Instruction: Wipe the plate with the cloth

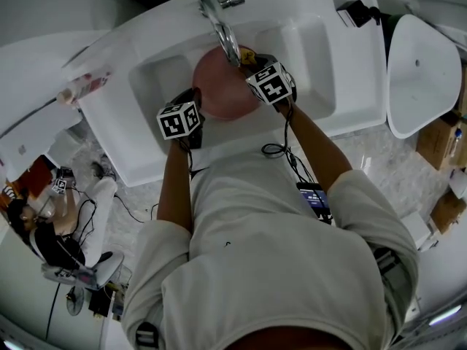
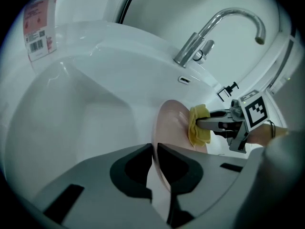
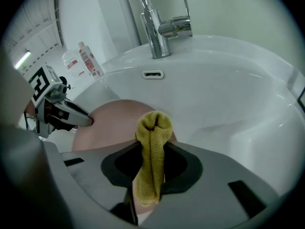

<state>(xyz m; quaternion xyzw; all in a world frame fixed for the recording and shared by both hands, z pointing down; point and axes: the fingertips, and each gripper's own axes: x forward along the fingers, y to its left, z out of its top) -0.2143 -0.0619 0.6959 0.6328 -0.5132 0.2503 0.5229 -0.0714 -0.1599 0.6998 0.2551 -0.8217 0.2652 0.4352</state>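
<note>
A pink plate (image 1: 222, 86) stands tilted on edge inside the white sink (image 1: 306, 64), under the faucet (image 1: 222, 28). My left gripper (image 1: 195, 99) is shut on the plate's near rim; in the left gripper view the plate (image 2: 174, 120) runs edge-on between the jaws of the left gripper (image 2: 155, 151). My right gripper (image 1: 249, 58) is shut on a folded yellow cloth (image 3: 152, 142), which presses against the plate's face (image 3: 112, 123). The left gripper view shows the cloth (image 2: 199, 125) against the plate's upper right part. In the right gripper view, the left gripper (image 3: 88, 121) grips the plate's left edge.
The chrome faucet (image 3: 159, 27) arches over the basin right behind the plate. Bottles (image 3: 88, 58) stand on the sink's left ledge. A white tub (image 1: 419, 71) sits right of the sink. Another person (image 1: 44, 224) sits on the floor at the lower left.
</note>
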